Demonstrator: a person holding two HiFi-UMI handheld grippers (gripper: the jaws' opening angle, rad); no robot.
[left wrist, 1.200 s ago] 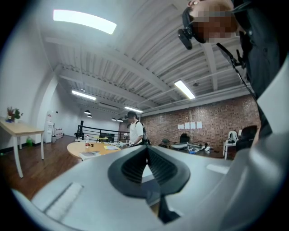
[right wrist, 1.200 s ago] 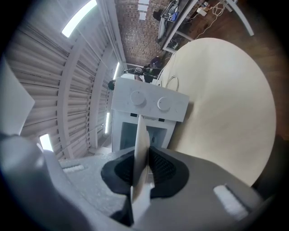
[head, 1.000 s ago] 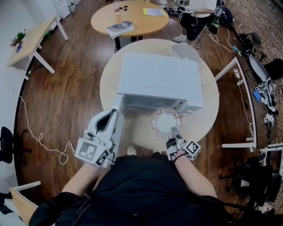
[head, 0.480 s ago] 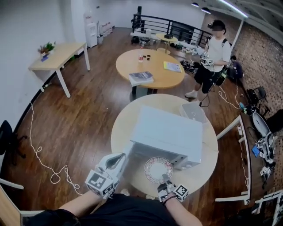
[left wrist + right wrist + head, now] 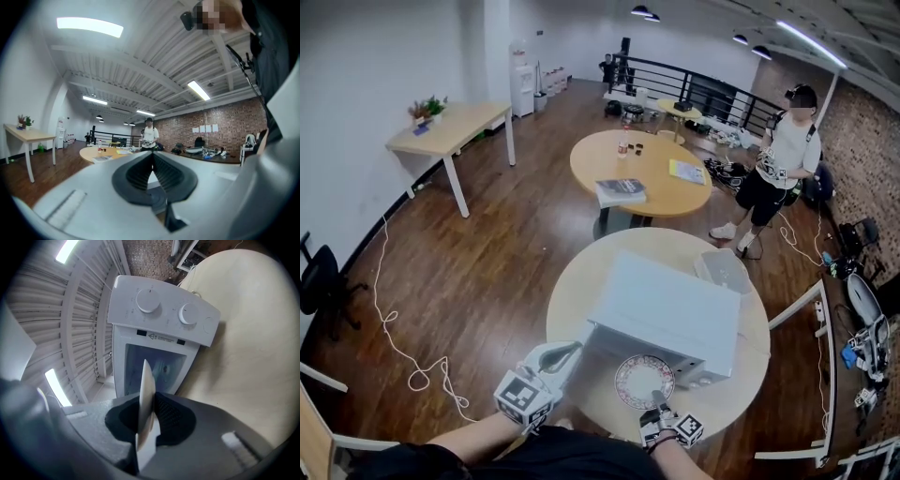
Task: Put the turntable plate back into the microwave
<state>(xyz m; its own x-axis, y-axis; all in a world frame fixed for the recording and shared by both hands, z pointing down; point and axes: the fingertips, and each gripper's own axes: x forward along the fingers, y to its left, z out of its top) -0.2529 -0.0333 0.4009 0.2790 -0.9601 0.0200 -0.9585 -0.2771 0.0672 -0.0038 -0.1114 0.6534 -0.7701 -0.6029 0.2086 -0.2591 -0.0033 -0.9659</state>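
Turntable plate [image 5: 644,380] outside open microwave [image 5: 666,309]

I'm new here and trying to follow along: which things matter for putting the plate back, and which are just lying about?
In use: plate, microwave, right gripper gripping the plate.
Lying about: book, bottle, potted plant, plastic box behind the microwave.

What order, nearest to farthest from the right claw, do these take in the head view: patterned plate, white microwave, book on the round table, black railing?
1. Patterned round plate, gripped in the right claw.
2. White box microwave, just beyond the plate.
3. Grey book, on the farther round wooden table.
4. Black metal railing, at the room's far end.
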